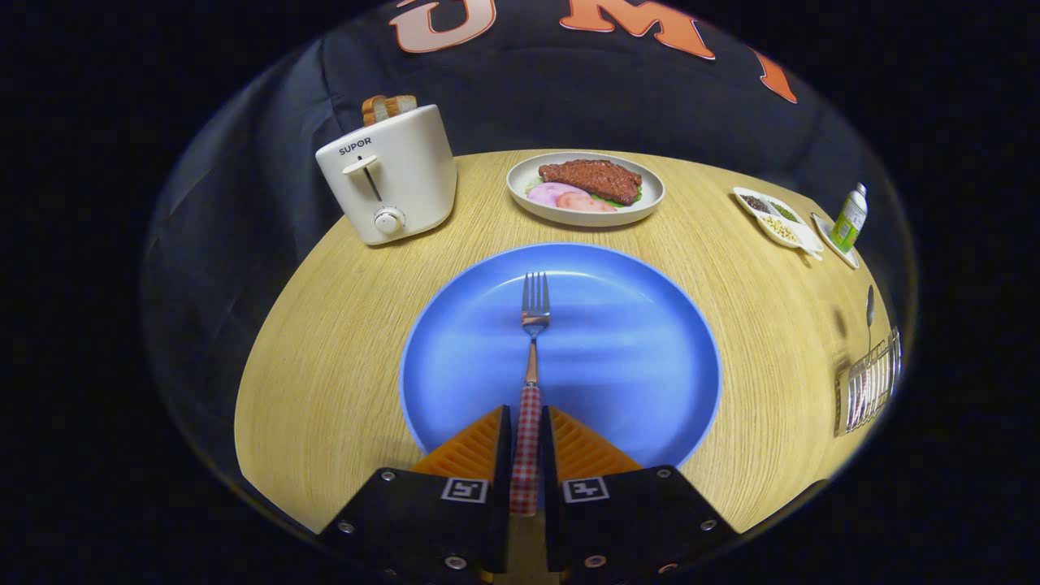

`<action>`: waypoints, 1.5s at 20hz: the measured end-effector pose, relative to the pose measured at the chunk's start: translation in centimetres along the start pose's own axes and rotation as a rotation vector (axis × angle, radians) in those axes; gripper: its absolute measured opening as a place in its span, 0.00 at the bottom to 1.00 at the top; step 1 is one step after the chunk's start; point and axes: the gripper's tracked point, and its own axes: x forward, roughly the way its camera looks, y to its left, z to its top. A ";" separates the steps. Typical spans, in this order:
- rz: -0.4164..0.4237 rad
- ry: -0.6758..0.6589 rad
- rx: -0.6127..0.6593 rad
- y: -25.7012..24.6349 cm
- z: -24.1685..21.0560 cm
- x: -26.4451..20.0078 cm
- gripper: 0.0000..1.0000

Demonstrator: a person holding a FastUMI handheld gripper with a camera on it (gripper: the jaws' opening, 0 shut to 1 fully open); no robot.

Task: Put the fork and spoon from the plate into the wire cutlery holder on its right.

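The gripper (526,426) is closed on the checked handle of the fork (532,357), whose tines lie over the blue plate (634,357). The spoon (869,313) is seen standing in the wire cutlery holder (869,386), far right.

Fisheye view from the gripper, facing forward along its fingers.
Looks low and close over the blue plate (617,366) on the round wooden table (325,366), toward the toaster (390,175) and steak dish (585,188) beyond the plate; wire cutlery holder (869,382) off right of the plate.
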 end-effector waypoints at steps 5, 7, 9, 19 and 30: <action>0.043 -0.045 0.013 -0.7 1.5 -0.9 0.09; 0.054 -0.058 -0.001 -1.7 2.4 -2.0 0.08; 0.058 -0.084 -0.007 -3.1 3.6 -3.5 0.08; -0.036 -0.136 0.051 -16.3 6.0 -12.1 0.08; -0.189 -0.061 0.069 -31.0 2.2 -19.3 0.09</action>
